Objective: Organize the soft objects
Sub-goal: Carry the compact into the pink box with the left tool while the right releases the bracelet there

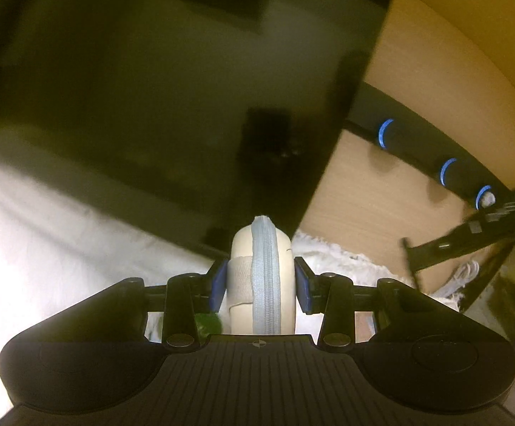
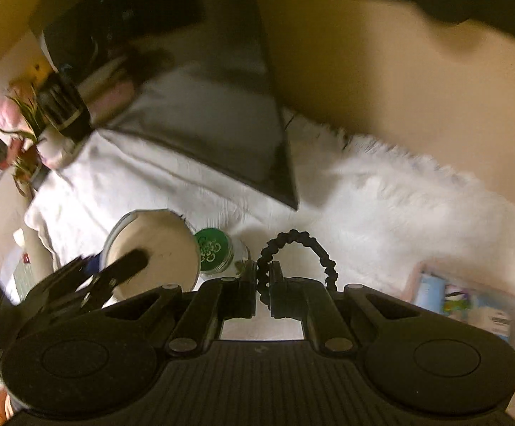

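In the left wrist view my left gripper (image 1: 261, 284) is shut on a round cream zip pouch (image 1: 263, 273) with a pale blue zipper, held edge-on and lifted above the white cloth (image 1: 44, 213). In the right wrist view my right gripper (image 2: 264, 284) is shut on a black beaded hair tie (image 2: 298, 245), whose loop arcs up over the white fluffy rug (image 2: 399, 206). The same pouch (image 2: 158, 248) shows at lower left with the left gripper's fingers on it.
A green-lidded jar (image 2: 215, 252) stands next to the pouch. A large dark screen (image 1: 151, 99) leans behind the cloth. A black bar with blue rings (image 1: 445, 170) lies on the wood floor. A clear box (image 2: 470, 305) sits at right; plants (image 2: 26, 131) at far left.
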{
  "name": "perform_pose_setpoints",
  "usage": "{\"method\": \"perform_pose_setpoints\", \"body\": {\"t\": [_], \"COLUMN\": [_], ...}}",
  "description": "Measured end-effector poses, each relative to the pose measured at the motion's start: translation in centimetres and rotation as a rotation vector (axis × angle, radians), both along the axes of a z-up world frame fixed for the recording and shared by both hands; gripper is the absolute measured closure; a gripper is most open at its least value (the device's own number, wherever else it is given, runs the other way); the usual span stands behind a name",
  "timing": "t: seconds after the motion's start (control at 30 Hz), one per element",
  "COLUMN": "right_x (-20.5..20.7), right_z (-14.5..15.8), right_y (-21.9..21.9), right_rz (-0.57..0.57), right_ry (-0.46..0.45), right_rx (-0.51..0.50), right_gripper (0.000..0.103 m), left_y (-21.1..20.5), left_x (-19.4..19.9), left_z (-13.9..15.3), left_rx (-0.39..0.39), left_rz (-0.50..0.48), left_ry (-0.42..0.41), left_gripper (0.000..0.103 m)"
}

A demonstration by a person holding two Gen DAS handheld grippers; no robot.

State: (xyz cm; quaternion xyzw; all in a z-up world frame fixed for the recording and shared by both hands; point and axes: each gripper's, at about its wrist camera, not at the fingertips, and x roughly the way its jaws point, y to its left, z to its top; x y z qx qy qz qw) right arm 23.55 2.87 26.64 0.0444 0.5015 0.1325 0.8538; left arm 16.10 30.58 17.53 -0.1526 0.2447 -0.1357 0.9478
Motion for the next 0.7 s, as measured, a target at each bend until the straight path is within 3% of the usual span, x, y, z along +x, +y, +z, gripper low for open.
{"method": "perform_pose_setpoints", "body": {"t": [0.17, 0.47, 0.7], "right_x": [-3.7, -7.8, -10.0], "right_z": [1.8, 0.9, 0.5], "right_y": [-4.6, -13.5, -17.9], "right_rz": [-0.073, -0.253, -0.346], "right_ry": [-0.049, -0.070, -0.077], "right_rx": [0.030, 0.053, 0.061], "right_gripper": [0.096, 0.096, 0.096], "left_y": [-2.9, -10.9, -16.0], "left_x": [1.3, 2.3, 2.6], "left_z": [0.5, 0.3, -0.5], "left_rx": [-0.035, -0.059, -0.067], "left_rz": [-0.083, -0.302, -0.423], "left_ry": [0.027, 0.065, 0.097], "left_gripper": [0.060, 0.060, 0.060]}}
